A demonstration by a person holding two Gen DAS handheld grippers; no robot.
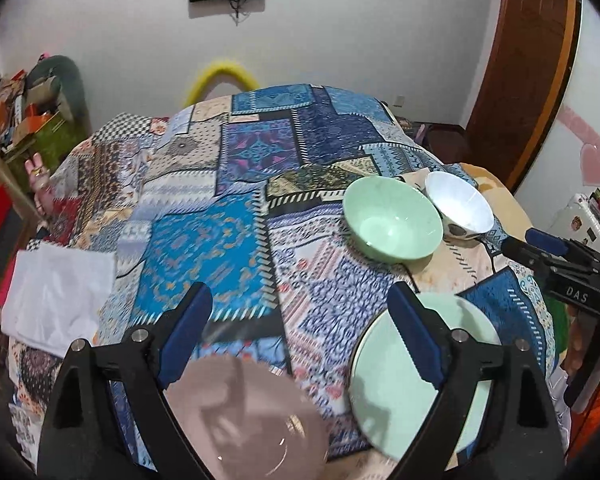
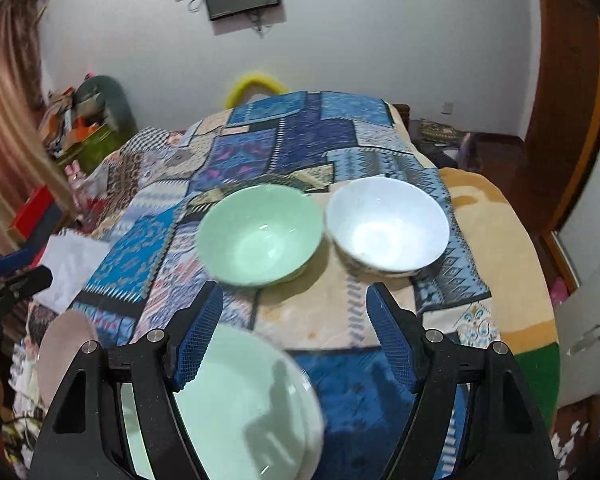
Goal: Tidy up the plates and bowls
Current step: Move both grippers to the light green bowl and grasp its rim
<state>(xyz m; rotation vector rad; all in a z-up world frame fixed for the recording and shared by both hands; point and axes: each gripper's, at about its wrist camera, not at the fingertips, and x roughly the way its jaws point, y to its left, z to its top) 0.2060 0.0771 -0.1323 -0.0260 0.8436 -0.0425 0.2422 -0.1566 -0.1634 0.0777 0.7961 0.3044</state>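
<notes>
The fingers (image 1: 198, 312) of the left gripper (image 1: 300, 312) are spread wide, with nothing pinched between them. The fingers (image 2: 204, 320) of the right gripper (image 2: 294, 316) are spread too, and they hold nothing.

Everything sits on a bed covered with a patchwork blanket (image 1: 228, 168) of blue, white and tan squares.

Under the left gripper lies a pink plate (image 1: 244, 416). It lies flat with its face up. Just to its right lies a green plate (image 1: 396, 392), flat and face up too. One left finger crosses in front of the green plate's rim, but I cannot tell if it touches. In the right wrist view the green plate (image 2: 244, 400) sits low between the right fingers, nearer the left one, and the pink plate (image 2: 64, 344) peeks out at the far left.

Farther back stand two bowls, both upright with their open mouths facing up. The green bowl (image 2: 260, 236) is on the left and the white bowl (image 2: 388, 228) is on the right. Their rims are side by side, touching or almost touching. All four dishes are round, so none has a long side.

A white cloth (image 1: 56, 296) lies on the left edge of the bed.
</notes>
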